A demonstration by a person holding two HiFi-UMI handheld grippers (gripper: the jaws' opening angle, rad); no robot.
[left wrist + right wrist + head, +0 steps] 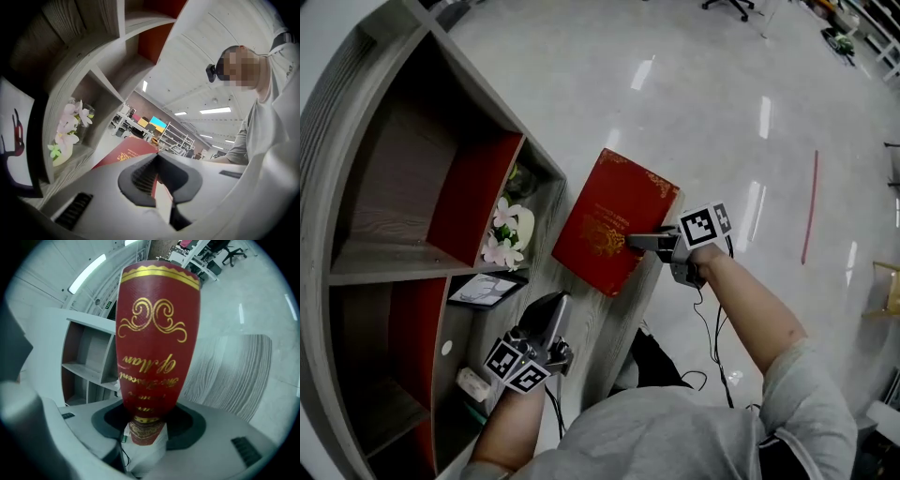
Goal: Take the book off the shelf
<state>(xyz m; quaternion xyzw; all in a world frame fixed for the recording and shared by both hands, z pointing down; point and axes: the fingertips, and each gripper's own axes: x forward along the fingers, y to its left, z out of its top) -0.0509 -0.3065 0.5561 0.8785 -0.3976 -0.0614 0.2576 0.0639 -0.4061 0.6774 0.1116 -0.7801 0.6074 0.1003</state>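
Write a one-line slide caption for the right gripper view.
The right gripper clamps the red book with gold lettering by one end, held clear of the grey shelf behind.

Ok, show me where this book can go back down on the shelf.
The large bay left of the red panel looks bare, and so does the lower bay beneath it. It is crowded around the flowers and the framed picture, with the left tongs right in front.

Just beyond the fingers [548, 319] of your left gripper [562, 299], the grey wood-grain shelf unit [382, 255] with red back panels holds pale pink flowers [500, 246] in a white vase [524, 225] and a black-framed white picture [485, 290].
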